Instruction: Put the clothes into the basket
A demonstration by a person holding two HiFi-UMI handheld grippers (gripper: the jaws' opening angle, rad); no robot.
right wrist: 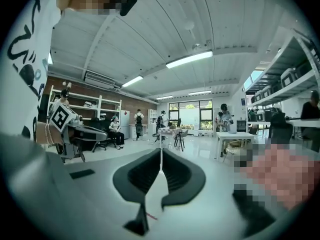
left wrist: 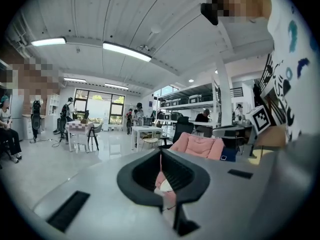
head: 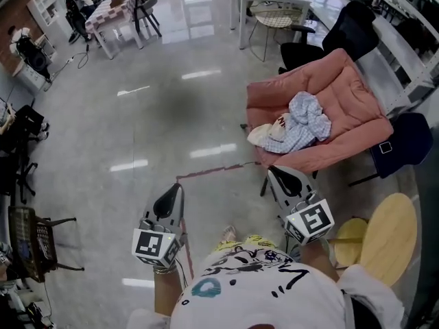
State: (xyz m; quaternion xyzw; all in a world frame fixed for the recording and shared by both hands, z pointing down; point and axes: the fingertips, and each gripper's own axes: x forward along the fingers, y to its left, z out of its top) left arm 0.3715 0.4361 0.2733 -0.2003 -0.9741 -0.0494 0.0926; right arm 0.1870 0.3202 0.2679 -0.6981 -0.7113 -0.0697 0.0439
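Your left gripper [head: 175,195]: black jaws pressed together, nothing between them. Your right gripper [head: 277,179]: jaws likewise together, empty. Crumpled blue-and-white checked clothes [head: 305,120] lie heaped on seat of pink cushioned armchair [head: 350,88], just ahead of your right gripper, touching neither gripper. Glossy grey floor [head: 137,129] under both.

shirt [head: 274,286]: white, black scribbles | left hand-held gripper [head: 180,188]: grey, marker cube [head: 156,247]

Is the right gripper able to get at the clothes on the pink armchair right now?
Probably yes: the right gripper is short of the clothes on the pink armchair, with nothing between them. Its jaws are shut and would need opening first.
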